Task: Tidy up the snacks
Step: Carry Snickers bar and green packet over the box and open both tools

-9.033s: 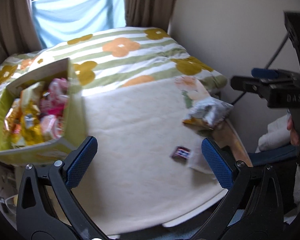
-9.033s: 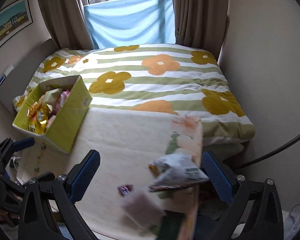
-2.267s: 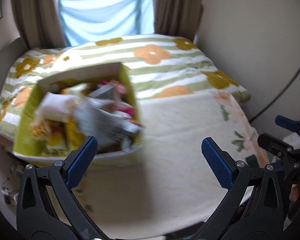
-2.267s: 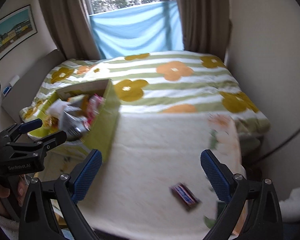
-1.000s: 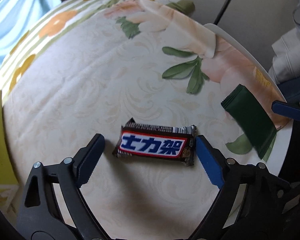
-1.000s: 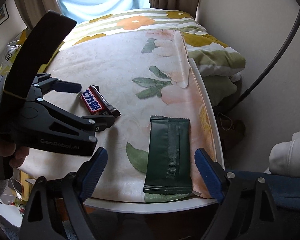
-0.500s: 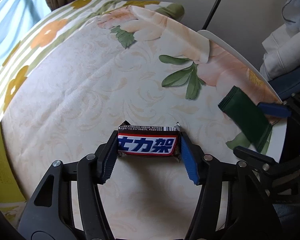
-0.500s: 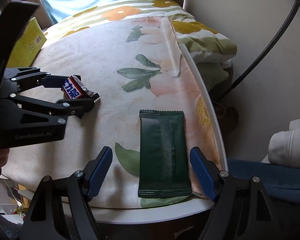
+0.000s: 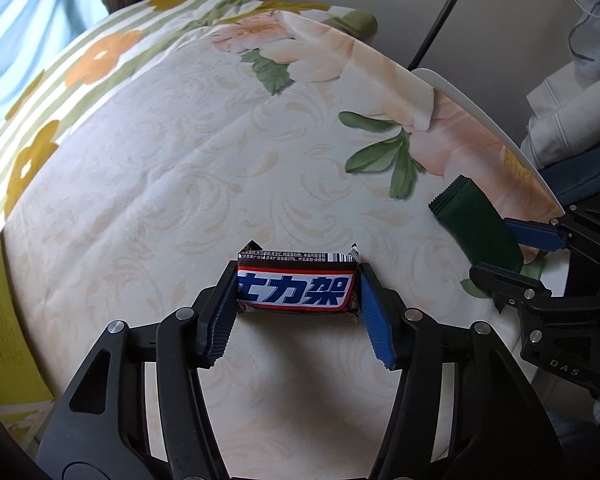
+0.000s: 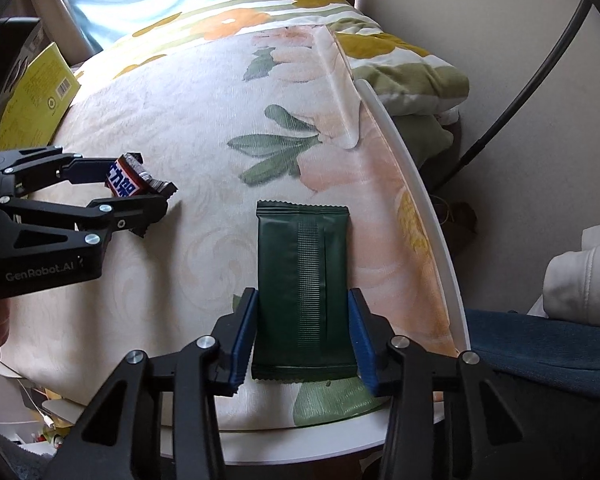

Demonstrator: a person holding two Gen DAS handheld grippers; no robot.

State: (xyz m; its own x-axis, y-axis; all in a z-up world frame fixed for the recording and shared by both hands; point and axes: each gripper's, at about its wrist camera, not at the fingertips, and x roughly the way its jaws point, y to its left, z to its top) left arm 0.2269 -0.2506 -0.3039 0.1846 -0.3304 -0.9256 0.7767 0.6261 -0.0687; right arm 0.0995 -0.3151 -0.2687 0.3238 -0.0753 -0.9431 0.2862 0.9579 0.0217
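Left tongs (image 9: 298, 292) grip the bar (image 9: 296, 289) endwise; right tongs (image 10: 304, 328) clamp the green packet (image 10: 306, 280), pointing twelve o'clock; box (image 10: 36, 96) at ten o'clock.

the candy bar (image 9: 296, 289) has a dark brown wrapper with a white panel, blue characters and a red border. the packet (image 10: 306, 292) is plain dark green. the cloth (image 9: 180, 168) is cream with pale swirls, peach flowers and green leaves toward two o'clock. the bedspread (image 9: 80, 60) has green and white stripes with orange and mustard flowers. the box (image 10: 36, 92) is yellow. the tongs (image 9: 298, 312) are black with blue pads.
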